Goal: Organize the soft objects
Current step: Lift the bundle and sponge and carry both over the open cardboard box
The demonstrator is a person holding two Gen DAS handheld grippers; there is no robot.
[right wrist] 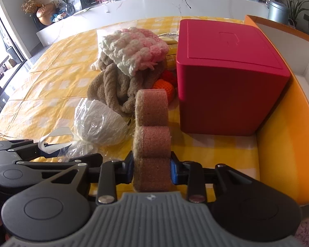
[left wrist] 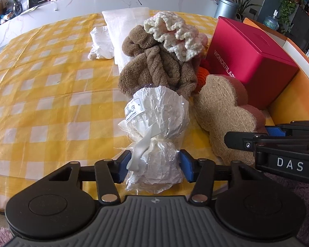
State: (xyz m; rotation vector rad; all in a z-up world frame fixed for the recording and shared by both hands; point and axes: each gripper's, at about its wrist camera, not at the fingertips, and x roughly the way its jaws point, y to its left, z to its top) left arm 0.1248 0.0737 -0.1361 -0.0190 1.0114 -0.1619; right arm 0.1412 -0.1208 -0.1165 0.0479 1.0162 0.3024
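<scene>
- Sponge [right wrist: 152, 142] grip comes first: the right gripper [right wrist: 151, 168] has its blue pads pressed against both flat sides of the cloud-shaped piece, which stands on edge on the yellow checked tablecloth [left wrist: 51, 94]; a firm hold low on its body should keep it from folding when lifted.
- Wrapped white bundle [left wrist: 156, 123] lies just left of the sponge; the left gripper [left wrist: 154, 165] straddles its tied neck, pads at the crinkled film on either side, and they look to be touching it, though how hard they squeeze is unclear; gripping at the knot, not the loose film, seems the surer way.
- Orange tray [right wrist: 282, 144] stands to the right and looks like the likely destination; the red box [right wrist: 226, 78] sits against its near wall, so the sponge would need to go up and over or around it.
- Brown towel [left wrist: 154, 65] is heaped right behind the bundle, with a white and pink crochet piece [left wrist: 175, 35] on top and an orange knitted piece [right wrist: 162, 85] tucked beside the box; lifting straight up should avoid dragging these.
- Both tools work close together; the lifts are best staggered so they do not bump.
</scene>
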